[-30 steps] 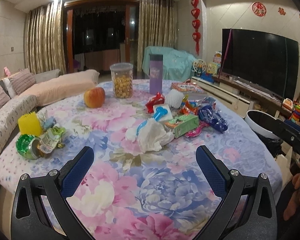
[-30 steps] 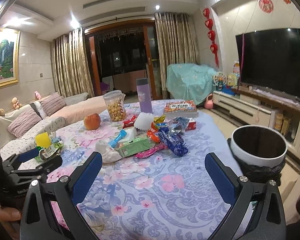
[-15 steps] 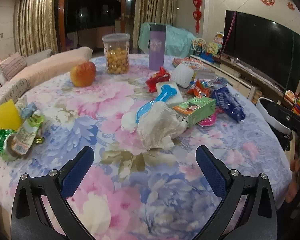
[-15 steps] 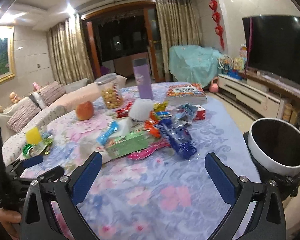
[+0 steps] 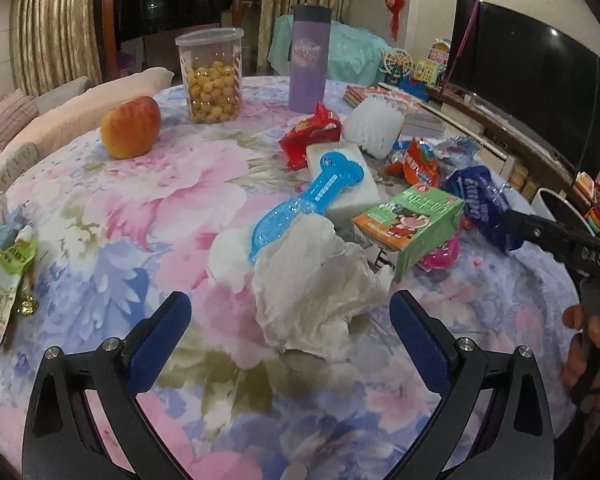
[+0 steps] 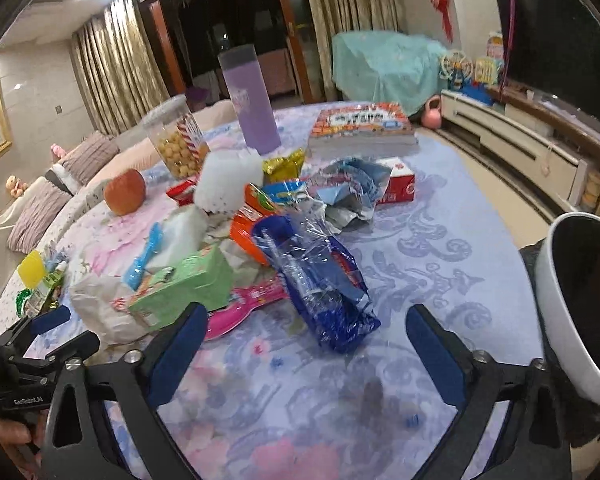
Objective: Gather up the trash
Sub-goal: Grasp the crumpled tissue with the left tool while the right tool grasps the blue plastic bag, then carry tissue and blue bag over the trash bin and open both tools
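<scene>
You have brought both grippers down closer to the pile: left gripper (image 5: 290, 318) gapes empty around the crumpled tissue (image 5: 316, 276); right gripper (image 6: 306, 334), narrowing slightly, frames the blue wrapper (image 6: 320, 280). Nothing collected yet.

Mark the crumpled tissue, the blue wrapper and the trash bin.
crumpled tissue (image 5: 316, 296): left wrist view, middle of the wad.
blue wrapper (image 6: 324, 292): right wrist view, clear middle section.
trash bin (image 6: 568, 328): right wrist view, white outer wall.
</scene>
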Tool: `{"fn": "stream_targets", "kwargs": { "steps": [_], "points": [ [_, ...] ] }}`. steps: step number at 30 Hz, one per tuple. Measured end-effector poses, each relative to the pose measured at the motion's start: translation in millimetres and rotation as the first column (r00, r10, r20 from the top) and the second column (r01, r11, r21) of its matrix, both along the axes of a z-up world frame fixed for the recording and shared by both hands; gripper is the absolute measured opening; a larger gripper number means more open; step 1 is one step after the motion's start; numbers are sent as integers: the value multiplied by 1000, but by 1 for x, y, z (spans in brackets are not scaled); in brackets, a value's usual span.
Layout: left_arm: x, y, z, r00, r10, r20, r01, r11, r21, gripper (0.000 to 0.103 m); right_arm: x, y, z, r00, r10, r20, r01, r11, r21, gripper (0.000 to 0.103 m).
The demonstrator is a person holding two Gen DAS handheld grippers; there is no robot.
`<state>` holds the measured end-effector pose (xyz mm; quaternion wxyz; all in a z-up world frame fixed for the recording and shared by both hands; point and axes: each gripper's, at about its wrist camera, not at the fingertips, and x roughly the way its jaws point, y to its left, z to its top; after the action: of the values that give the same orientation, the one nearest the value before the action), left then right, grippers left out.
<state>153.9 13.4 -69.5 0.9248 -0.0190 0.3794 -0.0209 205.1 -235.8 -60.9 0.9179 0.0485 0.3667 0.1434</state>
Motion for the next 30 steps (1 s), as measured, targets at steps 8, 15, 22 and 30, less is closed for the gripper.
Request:
{"fn": "stream_targets", "kwargs": {
  "steps": [8,15,22,30],
  "points": [
    [2,-4,-10,998,-49,-46,48,999,-13,31,19,-1,-18,998,26,-63,-24,999,22,28],
    [-25,-8,8,998,-63,25,64,997,-32,25,-9,-15,-10,999,24,-22,-22,997,77,25],
    [-35,-46,28,986,-159,59,163,985,-64,25,-43,-40,4,1000,-16,14,14,993,116,25],
    [-28,-111,37,951,-302,64,306,949,-80,25,-75,-85,17,994,-107,38,101,986,133,25]
  ]
}}
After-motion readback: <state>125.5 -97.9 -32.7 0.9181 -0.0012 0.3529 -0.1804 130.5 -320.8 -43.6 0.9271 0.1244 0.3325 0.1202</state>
